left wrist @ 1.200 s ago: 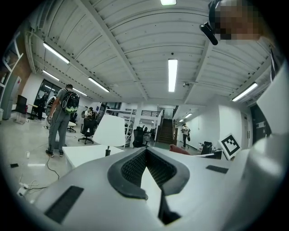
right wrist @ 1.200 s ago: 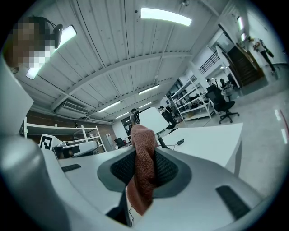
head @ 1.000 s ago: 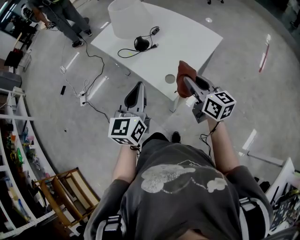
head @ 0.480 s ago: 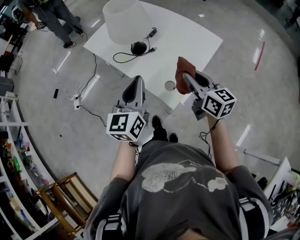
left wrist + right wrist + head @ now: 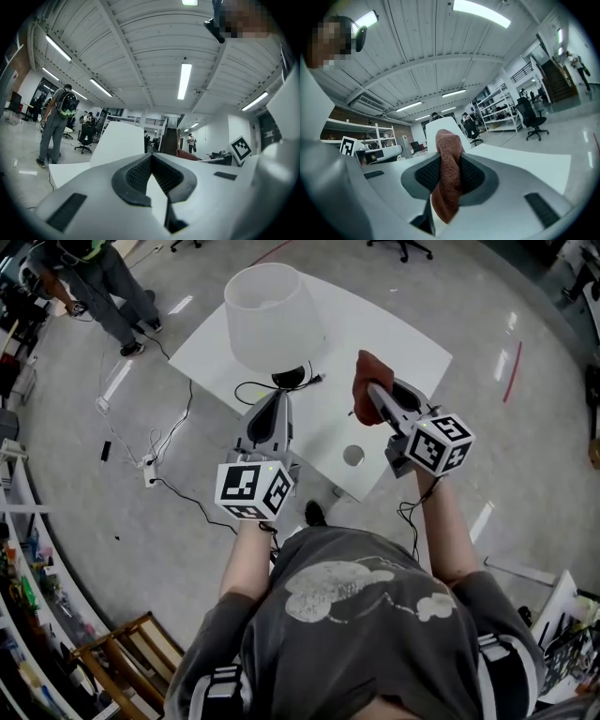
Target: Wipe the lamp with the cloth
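Stood over the white table (image 5: 403,343), with the lamp (image 5: 272,310) on its left part, near enough to reach. Held the left gripper (image 5: 273,405) closed on nothing, maybe free to steady the lamp. Pinched the brown cloth (image 5: 369,368) tight in the right gripper (image 5: 375,397), up high and ready for wiping

Lamp (image 5: 272,310) wide-shaded, standing on table (image 5: 403,343). Black cable (image 5: 242,388) looped at lamp's foot, near side. Right of lamp: bare tabletop, open for approach.

Open lab-office hall: shelving (image 5: 497,108), swivel chairs (image 5: 532,120), strip lights (image 5: 185,80).
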The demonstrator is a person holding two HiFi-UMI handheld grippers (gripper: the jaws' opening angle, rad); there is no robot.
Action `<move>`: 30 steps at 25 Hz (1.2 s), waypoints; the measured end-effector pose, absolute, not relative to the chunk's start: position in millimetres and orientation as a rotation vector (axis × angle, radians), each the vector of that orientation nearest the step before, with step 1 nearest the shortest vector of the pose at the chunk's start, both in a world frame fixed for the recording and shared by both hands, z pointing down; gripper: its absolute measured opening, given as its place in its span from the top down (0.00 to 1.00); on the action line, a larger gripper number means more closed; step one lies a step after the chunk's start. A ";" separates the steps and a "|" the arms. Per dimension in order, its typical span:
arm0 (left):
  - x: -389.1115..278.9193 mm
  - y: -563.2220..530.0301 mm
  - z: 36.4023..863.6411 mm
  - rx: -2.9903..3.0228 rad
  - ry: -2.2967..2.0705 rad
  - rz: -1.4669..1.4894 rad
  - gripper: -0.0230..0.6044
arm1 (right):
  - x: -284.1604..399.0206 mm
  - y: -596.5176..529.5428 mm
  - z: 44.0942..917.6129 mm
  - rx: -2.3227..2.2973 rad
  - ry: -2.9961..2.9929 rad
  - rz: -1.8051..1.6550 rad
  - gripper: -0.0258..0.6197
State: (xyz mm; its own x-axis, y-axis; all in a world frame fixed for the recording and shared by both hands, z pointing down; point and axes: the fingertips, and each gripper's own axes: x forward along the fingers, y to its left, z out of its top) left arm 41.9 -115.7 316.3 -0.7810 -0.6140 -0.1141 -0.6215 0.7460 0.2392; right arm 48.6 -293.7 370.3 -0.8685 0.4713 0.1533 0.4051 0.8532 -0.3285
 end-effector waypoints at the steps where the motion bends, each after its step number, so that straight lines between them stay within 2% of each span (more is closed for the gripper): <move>1: 33.7 -115.1 313.6 -1.033 2.903 0.411 0.95 | 39.5 -293.3 366.3 -0.671 -2.807 0.415 0.82; 12: -21.6 -105.5 295.8 -1.059 2.885 0.431 0.95 | -28.9 -277.9 339.4 -0.693 -2.837 0.356 0.82; 21: -25.6 -113.1 269.8 -0.929 2.902 0.411 0.95 | -74.0 -291.2 301.5 -0.813 -2.848 0.307 0.82; 30: -47.0 -121.6 257.8 -0.709 2.939 0.370 0.95 | -151.1 -288.5 270.3 -1.060 -2.818 0.195 0.82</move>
State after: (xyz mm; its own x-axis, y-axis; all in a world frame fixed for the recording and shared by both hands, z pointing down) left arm -47.0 -121.6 257.8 -0.8873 -0.4365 -0.1489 -0.4598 0.8625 0.2116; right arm -151.1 -288.5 270.3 -0.7463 0.6618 0.0706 0.6458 0.7458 -0.1635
